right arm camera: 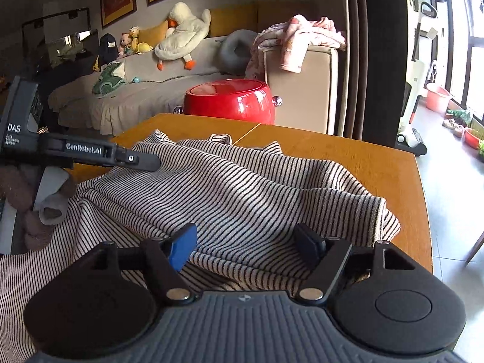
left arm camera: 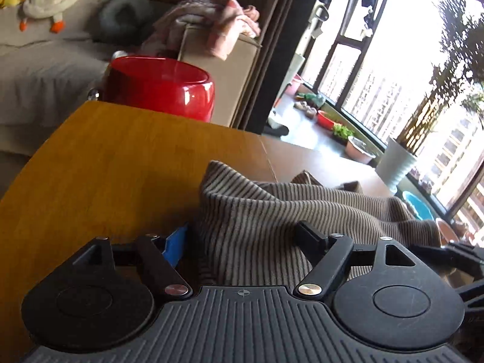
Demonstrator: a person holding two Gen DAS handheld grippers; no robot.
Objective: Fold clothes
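We hold the left tool (left arm camera: 242, 242) with its two fingers spread wide, and the striped shirt (left arm camera: 272, 217) is bunched up between them, but nothing is pinched. The right tool (right arm camera: 246, 242) is spread as well, and it hovers low over the near edge of the same shirt (right arm camera: 230, 187) without gripping it. In the right wrist view the left tool (right arm camera: 90, 154) comes in at 9 o'clock, and its tip is above the cloth.

The shirt lies crumpled on the wooden tabletop (right arm camera: 348, 157). A thick rolled fold runs from 9 o'clock to 3 o'clock across the middle, a hemmed edge hangs at 3 o'clock, and one part falls over the tabletop's near edge at 7 o'clock. We judge that folding has not really begun, and the step in hand is to take hold of the garment and spread it flat.

For the next move, we think each tool must close on one single layer at an edge or a corner, not on the thick roll, and then both must pull apart evenly so the cloth opens without sliding off the tabletop.

Beyond the tabletop, at 12 o'clock, stands a red stool (right arm camera: 230, 99), and behind it a sofa (right arm camera: 136, 96) with a plush duck (right arm camera: 184, 36)
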